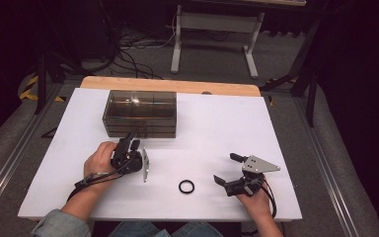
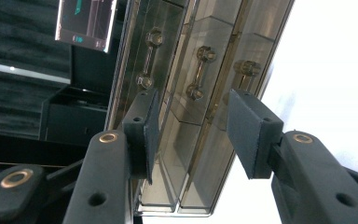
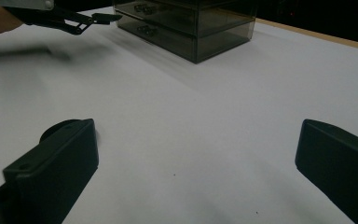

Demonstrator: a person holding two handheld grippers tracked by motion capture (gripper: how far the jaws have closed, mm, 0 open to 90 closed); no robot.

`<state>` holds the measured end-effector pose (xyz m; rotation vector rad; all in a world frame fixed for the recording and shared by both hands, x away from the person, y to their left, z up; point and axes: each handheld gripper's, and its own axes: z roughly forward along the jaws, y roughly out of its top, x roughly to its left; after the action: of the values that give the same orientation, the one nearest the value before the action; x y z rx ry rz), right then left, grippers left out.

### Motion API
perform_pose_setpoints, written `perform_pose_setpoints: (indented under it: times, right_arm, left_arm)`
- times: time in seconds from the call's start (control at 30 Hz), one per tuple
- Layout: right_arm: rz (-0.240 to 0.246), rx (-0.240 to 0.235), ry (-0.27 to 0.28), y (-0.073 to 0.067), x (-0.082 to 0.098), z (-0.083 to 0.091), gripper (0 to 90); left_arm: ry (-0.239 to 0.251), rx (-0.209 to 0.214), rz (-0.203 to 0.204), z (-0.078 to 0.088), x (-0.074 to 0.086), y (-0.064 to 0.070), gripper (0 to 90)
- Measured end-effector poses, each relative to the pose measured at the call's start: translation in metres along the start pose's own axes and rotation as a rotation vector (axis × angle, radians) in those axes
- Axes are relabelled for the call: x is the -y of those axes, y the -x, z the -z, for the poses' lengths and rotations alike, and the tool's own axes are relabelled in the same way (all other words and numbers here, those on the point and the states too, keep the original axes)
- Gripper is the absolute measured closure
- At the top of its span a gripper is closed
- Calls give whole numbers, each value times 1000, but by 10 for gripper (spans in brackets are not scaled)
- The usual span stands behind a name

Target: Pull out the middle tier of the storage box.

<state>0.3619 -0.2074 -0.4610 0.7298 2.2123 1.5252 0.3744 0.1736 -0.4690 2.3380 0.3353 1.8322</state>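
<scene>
1. My left hand-held gripper (image 2: pixel 191 135) blocks the lower fronts of the drawer box (image 1: pixel 139 113); its pads stand half apart around a handle (image 2: pixel 199 72), not pressing it.
2. Three knobbed handles show on three stacked drawers.
3. The box is smoky clear plastic, rectangular, at the back of the white desk (image 1: pixel 217 128).
4. My right hand-held gripper (image 1: pixel 227 170) gapes wide, empty, beside one black ring (image 1: pixel 186 186).

This looks like a lab or recording studio: a white-covered table (image 1: pixel 217 123) stands alone on grey carpet, black curtains close it in, loose cables (image 1: pixel 128 49) trail across the floor, and hazard tape (image 1: pixel 29 86) marks 1 corner.
</scene>
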Motion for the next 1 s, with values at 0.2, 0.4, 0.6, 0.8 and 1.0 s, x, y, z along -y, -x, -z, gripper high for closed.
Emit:
perform_pose_setpoints:
  times: [0.2,0.4,0.6,0.8,1.0]
  right_arm:
    - [0,-1,-1,0,0,0,0]
    - [-1,-3,-1,0,0,0,0]
    - [-1,-5,-3,0,0,-1,0]
    - [0,-4,-3,0,0,-1,0]
    - [-2,-6,-2,0,0,-1,0]
  left_arm:
    - [-7,-19,-11,-3,-2,3,574]
    - [-19,-26,-14,-7,-4,5,588]
    - [-22,-27,-16,-12,-5,7,601]
    - [-24,-33,-30,-18,-8,7,619]
    - [-27,-33,-34,-23,-12,6,634]
